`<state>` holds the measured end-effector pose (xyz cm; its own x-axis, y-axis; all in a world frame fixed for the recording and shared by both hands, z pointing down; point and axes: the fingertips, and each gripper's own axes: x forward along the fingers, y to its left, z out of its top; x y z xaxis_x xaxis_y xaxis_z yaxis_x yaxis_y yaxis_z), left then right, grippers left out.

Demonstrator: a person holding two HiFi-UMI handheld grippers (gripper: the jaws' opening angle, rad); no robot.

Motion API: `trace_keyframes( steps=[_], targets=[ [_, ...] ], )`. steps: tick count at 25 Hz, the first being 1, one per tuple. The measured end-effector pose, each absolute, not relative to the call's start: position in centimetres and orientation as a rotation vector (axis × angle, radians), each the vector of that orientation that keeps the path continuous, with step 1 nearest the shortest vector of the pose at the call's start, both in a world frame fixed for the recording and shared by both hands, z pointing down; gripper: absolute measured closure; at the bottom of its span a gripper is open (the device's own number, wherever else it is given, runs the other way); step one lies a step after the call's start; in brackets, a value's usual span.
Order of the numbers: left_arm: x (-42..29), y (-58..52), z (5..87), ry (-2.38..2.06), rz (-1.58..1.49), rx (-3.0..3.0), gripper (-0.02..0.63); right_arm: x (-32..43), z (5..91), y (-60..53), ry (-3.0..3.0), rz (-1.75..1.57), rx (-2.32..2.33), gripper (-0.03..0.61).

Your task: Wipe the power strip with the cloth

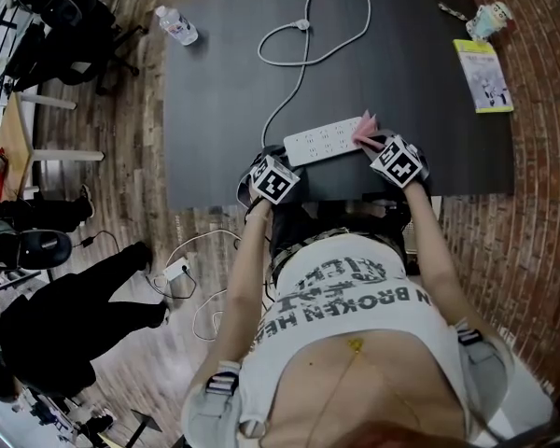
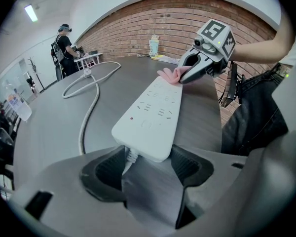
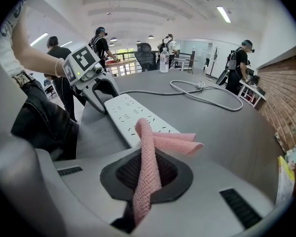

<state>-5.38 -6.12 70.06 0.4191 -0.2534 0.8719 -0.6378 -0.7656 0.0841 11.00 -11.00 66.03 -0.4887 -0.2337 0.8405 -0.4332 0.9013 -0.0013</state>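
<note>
On the one dark table, a single white power strip lies near the front edge, its one cord looping away. Two grippers are at it. The left gripper clamps the strip's cord end, and the right gripper pinches one pink cloth draped over the other end. One water bottle and one booklet sit well apart.

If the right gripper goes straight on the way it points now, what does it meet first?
The strip: the right gripper, shut on the cloth, points along it. Beyond, probably the left gripper at the far end; depth is unclear.
</note>
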Motion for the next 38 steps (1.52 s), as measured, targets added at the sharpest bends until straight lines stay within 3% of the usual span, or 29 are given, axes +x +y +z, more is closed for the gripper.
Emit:
trace_keyframes(
  steps=[7, 11, 16, 25, 38],
  targets=[
    [-5.3, -7.0, 66.0, -0.947, 1.095, 2.312, 0.341, 10.0, 63.7, -11.2, -2.150, 0.136, 0.496, 0.561],
    [-3.8, -7.2, 61.5, -1.015, 0.940, 2.385, 0.382, 9.0, 60.6, -11.7, -2.272, 0.147, 0.516, 0.561],
    [-1.6, -7.6, 56.5, -1.107, 0.632, 2.461, 0.595, 8.1, 54.9, -11.7, -2.485, 0.155, 0.570, 0.561],
    [-0.1, -8.3, 48.4, -1.219, 0.283, 2.543, 0.606, 7.1, 45.2, -10.4, -2.814, 0.080, 0.651, 0.562],
    [0.8, -8.1, 37.1, -1.324, 0.033, 2.714, 0.606, 4.8, 36.0, -8.5, -3.061, -0.010, 0.676, 0.563]
  ],
)
